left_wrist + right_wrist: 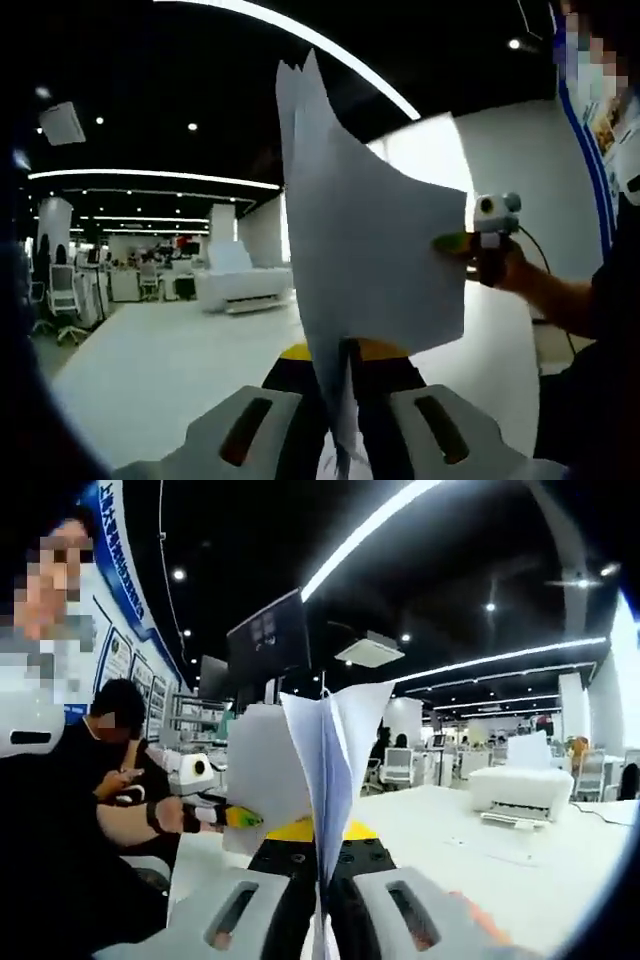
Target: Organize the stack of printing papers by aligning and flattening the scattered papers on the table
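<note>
The left gripper (345,420) is closed on the papers (370,250), which stand upright above the white worktop (180,370). The right gripper (470,243), in a hand (510,268), pinches their far edge.

The papers (370,250) are plain white with a faint bluish-grey cast where they fall in shadow, and no print shows on them. The left gripper (345,420) has pale grey jaws, each with a dark slot, over a black body with a patch of yellow behind it. The right gripper (320,910) wears the same pale grey, black and yellow. Seen from the left gripper view, it shows a yellow-green tip at the sheets' edge. The table (160,370) is white, as is the printer (522,790) on it. The wall poster (120,570) is blue with white lettering. The ceiling (150,60) is black, crossed by bright white light strips.
</note>
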A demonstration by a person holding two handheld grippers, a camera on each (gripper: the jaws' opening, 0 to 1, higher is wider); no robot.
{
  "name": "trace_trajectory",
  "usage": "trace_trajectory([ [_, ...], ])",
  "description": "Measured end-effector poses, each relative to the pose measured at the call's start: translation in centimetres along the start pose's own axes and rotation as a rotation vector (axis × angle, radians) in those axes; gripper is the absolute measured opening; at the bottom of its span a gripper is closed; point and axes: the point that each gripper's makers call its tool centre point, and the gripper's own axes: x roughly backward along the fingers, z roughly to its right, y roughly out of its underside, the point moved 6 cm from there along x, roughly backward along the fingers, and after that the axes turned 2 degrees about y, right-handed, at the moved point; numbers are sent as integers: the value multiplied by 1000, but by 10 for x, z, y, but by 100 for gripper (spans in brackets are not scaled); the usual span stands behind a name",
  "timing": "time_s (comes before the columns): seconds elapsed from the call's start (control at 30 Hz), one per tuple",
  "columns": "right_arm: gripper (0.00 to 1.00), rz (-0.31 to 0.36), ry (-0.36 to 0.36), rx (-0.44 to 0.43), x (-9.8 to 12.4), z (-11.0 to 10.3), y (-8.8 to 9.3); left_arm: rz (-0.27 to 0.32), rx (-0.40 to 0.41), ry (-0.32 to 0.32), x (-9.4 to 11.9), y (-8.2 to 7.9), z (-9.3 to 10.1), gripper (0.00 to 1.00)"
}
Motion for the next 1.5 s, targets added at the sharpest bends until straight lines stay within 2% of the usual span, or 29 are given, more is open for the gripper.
trace_trajectory([
  [0.17,0,-31,-6,54,4,-1,13,-53,-30,-2,-4,14,2,15],
  [0.3,0,-1,-59,26,12,-7,22,-60,-37,7,-1,23,0,18],
  [0.47,0,40,-89,-16,23,-1,24,-47,-18,6,0,19,-1,20],
  [0.63,0,22,-97,-39,24,-4,29,-36,7,25,-1,18,-4,21],
  [0.77,0,-6,-84,-44,23,-1,35,-16,18,25,-3,9,-4,21],
  [1.07,0,16,-110,-19,22,-5,28,61,1,39,-6,-24,-5,21],
  [1.2,0,15,-128,-6,27,-11,34,78,-1,48,-4,-27,-2,21],
  [1.27,0,11,-144,0,32,-14,38,71,5,55,-1,-22,2,21],
  [1.37,11,13,-154,-12,36,-16,41,56,6,59,1,-17,4,22],
  [1.4,13,14,-159,-18,38,-16,42,42,-5,65,5,-11,8,22],
  [1.5,19,10,-159,-29,40,-11,42,41,6,70,5,-12,8,23],
])
